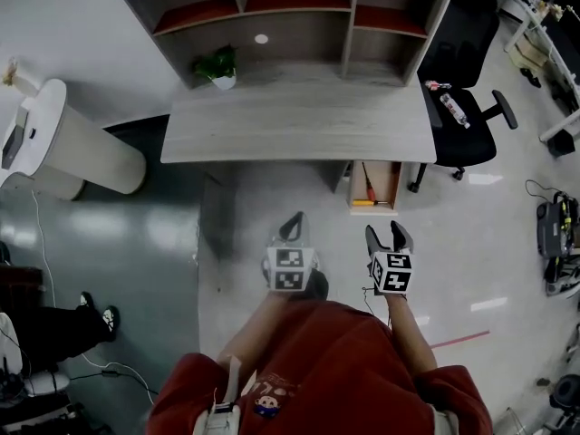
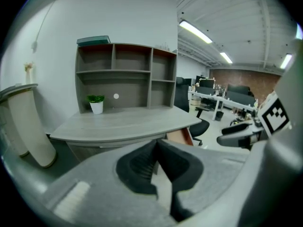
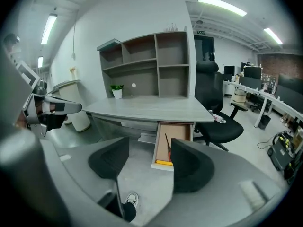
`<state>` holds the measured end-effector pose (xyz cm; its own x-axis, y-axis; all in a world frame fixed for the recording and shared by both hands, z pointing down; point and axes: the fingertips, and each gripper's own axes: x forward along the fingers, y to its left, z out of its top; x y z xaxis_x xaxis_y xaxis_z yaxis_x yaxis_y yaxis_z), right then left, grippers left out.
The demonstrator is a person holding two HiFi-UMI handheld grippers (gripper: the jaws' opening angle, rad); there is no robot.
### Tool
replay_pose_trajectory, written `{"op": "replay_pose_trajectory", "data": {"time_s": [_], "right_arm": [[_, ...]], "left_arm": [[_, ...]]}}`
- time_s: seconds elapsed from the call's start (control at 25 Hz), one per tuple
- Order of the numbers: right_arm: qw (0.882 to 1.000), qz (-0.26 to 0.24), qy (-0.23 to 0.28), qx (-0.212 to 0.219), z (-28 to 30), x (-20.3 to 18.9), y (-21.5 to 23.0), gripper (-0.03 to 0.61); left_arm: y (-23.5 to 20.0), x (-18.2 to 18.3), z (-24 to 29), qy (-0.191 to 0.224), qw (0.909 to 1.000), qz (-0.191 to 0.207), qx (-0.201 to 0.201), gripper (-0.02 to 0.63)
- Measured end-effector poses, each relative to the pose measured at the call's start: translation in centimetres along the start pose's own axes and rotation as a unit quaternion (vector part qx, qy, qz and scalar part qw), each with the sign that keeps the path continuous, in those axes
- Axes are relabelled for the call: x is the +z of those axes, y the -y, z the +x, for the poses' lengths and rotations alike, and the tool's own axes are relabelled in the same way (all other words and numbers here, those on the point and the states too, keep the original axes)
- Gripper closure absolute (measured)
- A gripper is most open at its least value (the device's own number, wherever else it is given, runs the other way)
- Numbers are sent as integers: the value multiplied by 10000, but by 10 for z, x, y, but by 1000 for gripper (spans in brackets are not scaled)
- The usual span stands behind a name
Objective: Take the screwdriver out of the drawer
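The wooden drawer (image 1: 386, 176) stands pulled out under the desk's right end. Inside, a yellow-handled screwdriver (image 1: 364, 203) lies across the front, and a thin red-handled tool (image 1: 368, 181) lies lengthwise. The right gripper view shows the drawer (image 3: 179, 132), the yellow handle (image 3: 164, 162) and the red tool (image 3: 167, 150) between the jaws, some way off. My right gripper (image 1: 387, 236) (image 3: 149, 161) is open and empty, just short of the drawer front. My left gripper (image 1: 292, 228) (image 2: 156, 144) is shut on nothing, left of the drawer and facing the desk.
A grey desk (image 1: 299, 120) carries a shelf unit (image 1: 290, 16) and a small potted plant (image 1: 217, 66). A black office chair (image 1: 467, 80) with a bottle (image 1: 453, 109) on it stands right of the drawer. A white cylindrical unit (image 1: 72, 148) is at the left.
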<state>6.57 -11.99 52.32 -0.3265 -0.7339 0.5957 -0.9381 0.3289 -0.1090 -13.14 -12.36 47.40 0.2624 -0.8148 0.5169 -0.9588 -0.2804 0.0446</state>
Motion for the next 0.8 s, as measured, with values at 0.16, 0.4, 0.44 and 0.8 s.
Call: {"op": "replay_pose_trajectory", "data": {"time_s": [0.16,0.4,0.44,0.8], "right_arm": [[10000,-12,-81,1,34,22,-7,304],[9998,-30,-183,-92,74,46,-9,304],[9997,-43,-221,-102,80,47,-9,304],[9992,140,-113,-364,111,68,-7,304]], "left_arm": [[-28,13,26,-30,10000,-39,-48,615],[-57,24,63,-111,9997,-72,-186,615],[-60,26,68,-117,9997,-76,-219,615],[-83,34,106,-181,9988,37,-454,615]]}}
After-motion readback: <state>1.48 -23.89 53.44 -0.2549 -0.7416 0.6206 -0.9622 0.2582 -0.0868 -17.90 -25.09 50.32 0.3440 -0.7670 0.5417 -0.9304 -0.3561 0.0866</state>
